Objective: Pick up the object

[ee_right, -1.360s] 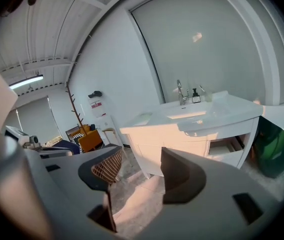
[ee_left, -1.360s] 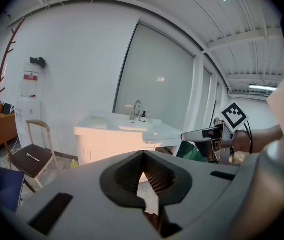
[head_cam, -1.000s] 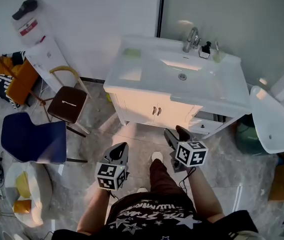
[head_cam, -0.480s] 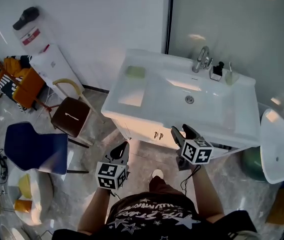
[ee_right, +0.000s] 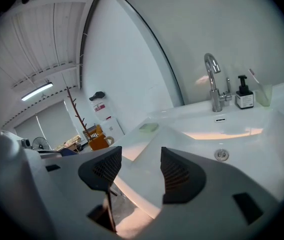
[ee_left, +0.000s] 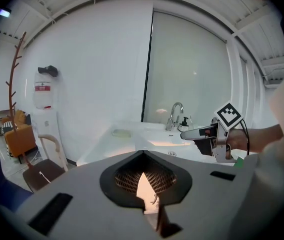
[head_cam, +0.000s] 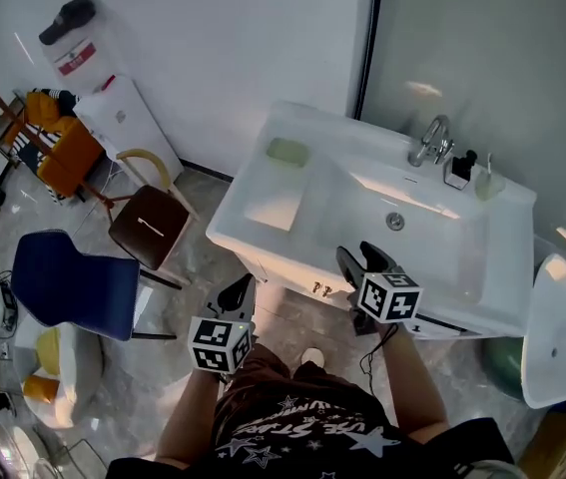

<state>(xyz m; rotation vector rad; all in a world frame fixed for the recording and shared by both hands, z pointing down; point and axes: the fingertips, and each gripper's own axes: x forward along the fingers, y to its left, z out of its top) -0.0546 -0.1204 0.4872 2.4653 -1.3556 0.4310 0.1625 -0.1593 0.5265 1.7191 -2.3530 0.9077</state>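
A pale green soap bar [head_cam: 287, 152] lies on the left counter of the white washbasin [head_cam: 263, 218]; it also shows as the soap bar [ee_right: 149, 127] and the soap bar [ee_left: 120, 132]. My right gripper [head_cam: 360, 259] hangs open over the basin's front edge, nothing between its pads [ee_right: 104, 170]. My left gripper [head_cam: 235, 293] stays lower, in front of the cabinet, shut and holding nothing; its jaws meet at the left gripper's tips [ee_left: 143, 155]. From the left gripper view the right gripper [ee_left: 192, 133] juts in from the right.
A faucet [head_cam: 430, 142], black soap dispenser [head_cam: 459, 169] and cup [head_cam: 488, 184] stand at the basin's back. Left of the basin are a brown chair [head_cam: 150, 226], blue chair [head_cam: 73, 282] and water dispenser [head_cam: 128, 123]. A white toilet lid [head_cam: 560, 332] is at the right.
The person has stepped toward the washbasin, so it sits closer and lower in view. The right gripper now reaches over its front edge. Neither gripper's jaws changed.
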